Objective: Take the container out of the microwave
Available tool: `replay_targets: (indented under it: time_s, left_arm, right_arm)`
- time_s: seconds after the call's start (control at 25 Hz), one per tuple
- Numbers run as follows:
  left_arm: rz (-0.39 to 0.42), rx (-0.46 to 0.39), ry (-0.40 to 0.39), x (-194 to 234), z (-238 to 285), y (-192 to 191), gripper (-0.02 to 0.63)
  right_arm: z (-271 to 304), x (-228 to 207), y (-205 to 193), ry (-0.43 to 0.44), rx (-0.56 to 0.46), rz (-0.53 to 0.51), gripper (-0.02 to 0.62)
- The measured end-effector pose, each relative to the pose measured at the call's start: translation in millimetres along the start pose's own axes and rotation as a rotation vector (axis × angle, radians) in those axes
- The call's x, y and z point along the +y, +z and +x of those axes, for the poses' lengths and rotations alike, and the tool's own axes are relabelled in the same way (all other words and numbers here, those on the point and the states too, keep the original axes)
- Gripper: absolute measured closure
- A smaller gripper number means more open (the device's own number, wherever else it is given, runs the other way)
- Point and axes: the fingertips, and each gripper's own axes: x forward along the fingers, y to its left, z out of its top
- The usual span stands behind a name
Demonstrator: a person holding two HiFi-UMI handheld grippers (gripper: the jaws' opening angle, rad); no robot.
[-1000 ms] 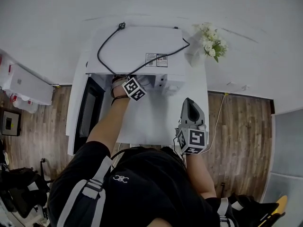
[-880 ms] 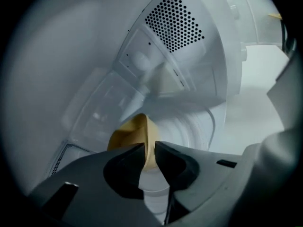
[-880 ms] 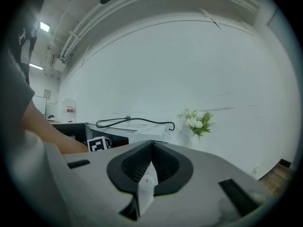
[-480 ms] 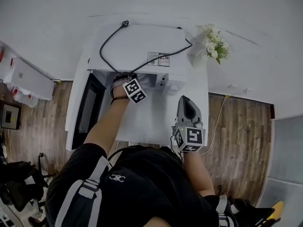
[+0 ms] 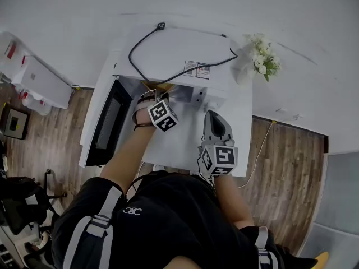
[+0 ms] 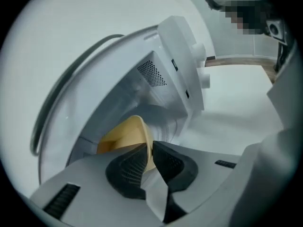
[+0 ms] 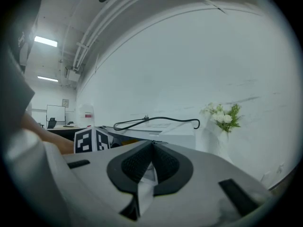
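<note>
Seen from overhead, the white microwave sits top centre on a white worktop. Its door is swung open to the left, a black cord loops over its roof, and white flowers stand at its right. In that view only a sliver of yellow shows at the oven mouth. The left gripper view fills this in. The left tongs are closed to a thin gap on the rim of a yellow container, with the dark pads pinching its wall from either side. The container lies just above and left of the tips, at the threshold of the open cavity, and a perforated panel rises behind it. I cannot tell whether its base touches the oven floor. The right tongs are out over the worktop, centre-right in the overhead frame and well apart from the container. Their own view shows the pads pressed together with nothing between them. Beyond them are the microwave's roof, the cord and the flowers against a white wall.
</note>
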Motion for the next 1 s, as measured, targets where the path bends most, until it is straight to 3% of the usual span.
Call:
replay_targets:
  time_s: [0.2,0.48,0.72,1.0]
  left_arm:
    - [-0.060,-0.017,-0.014,-1.3,-38.1,-3.1,0.566]
    - [-0.033,-0.016,-0.048,-31.9,-83.5,-12.1,0.565]
    - [-0.058,-0.006,-0.079,-62.4,-110.7,-18.6,0.565]
    - [-0.082,0.019,-0.067,-68.6,-129.3,-24.5,0.565]
  right_arm:
    - [11.9,18.8,-3.2,0.080,0.007,0.007,0.592]
    - [28.7,49.3,-4.7,0.203,0.002,0.028,0.592]
    - [36.5,66.7,-13.6,0.256,0.031,0.015,0.592]
    - [38.6,77.3,-24.8,0.299,0.064,0.023,0.592]
